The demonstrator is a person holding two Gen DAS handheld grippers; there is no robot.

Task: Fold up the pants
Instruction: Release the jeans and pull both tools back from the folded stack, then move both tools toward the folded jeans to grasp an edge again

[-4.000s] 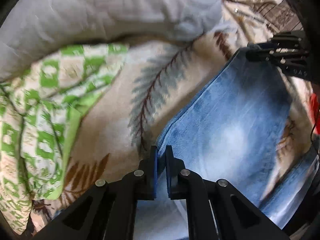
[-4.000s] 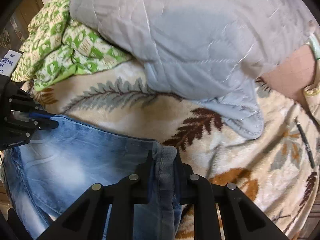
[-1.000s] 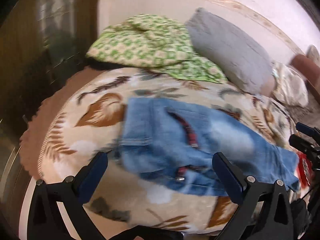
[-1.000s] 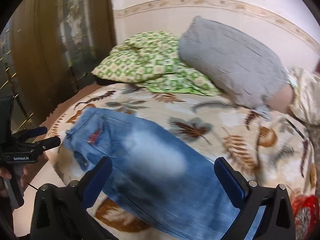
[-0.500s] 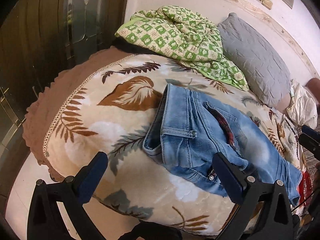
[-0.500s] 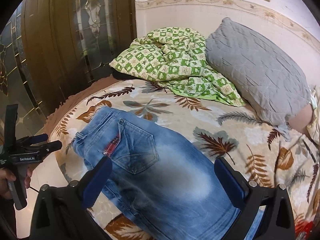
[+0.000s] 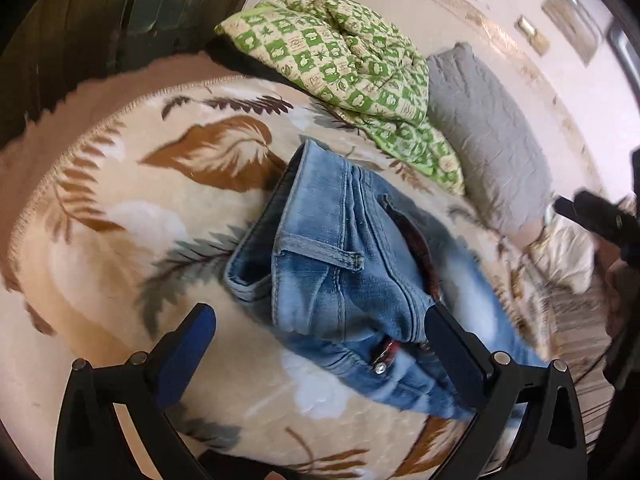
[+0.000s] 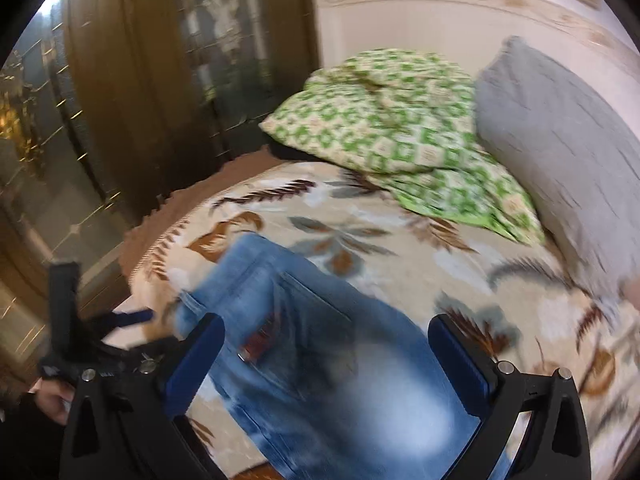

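Left gripper: your left gripper [image 7: 320, 344] hangs above the near edge of the bed, fingers spread wide with nothing between them; the blue pads [image 7: 186, 354] frame the waistband end of the jeans from above without touching it.
Right gripper: your right gripper [image 8: 326, 354] is likewise spread wide and empty, held over the legs of the jeans, aimed toward the head of the bed.
Hand pose: in the right wrist view, your left hand [image 8: 52, 402] shows at the lower left edge, wrapped round the handle of the left gripper, which stands roughly upright beside the bed's left edge.
Jeans: the light blue jeans [image 7: 352, 264] lie folded lengthwise on the blanket, waistband toward the bed's left edge, legs running to the right along the near edge; a belt loop and a back pocket face up, and a red strip shows in the fold.
Blanket: a cream blanket [image 7: 132, 216] with brown and grey leaf print covers the bed.
Head of the bed: a green checked quilt [image 7: 344, 64] is bunched there, with a grey pillow [image 7: 488, 136] just beside it, touching.
Writing: a white mark shows on the left gripper's body in the right wrist view, but it is probably too blurred for you to read.
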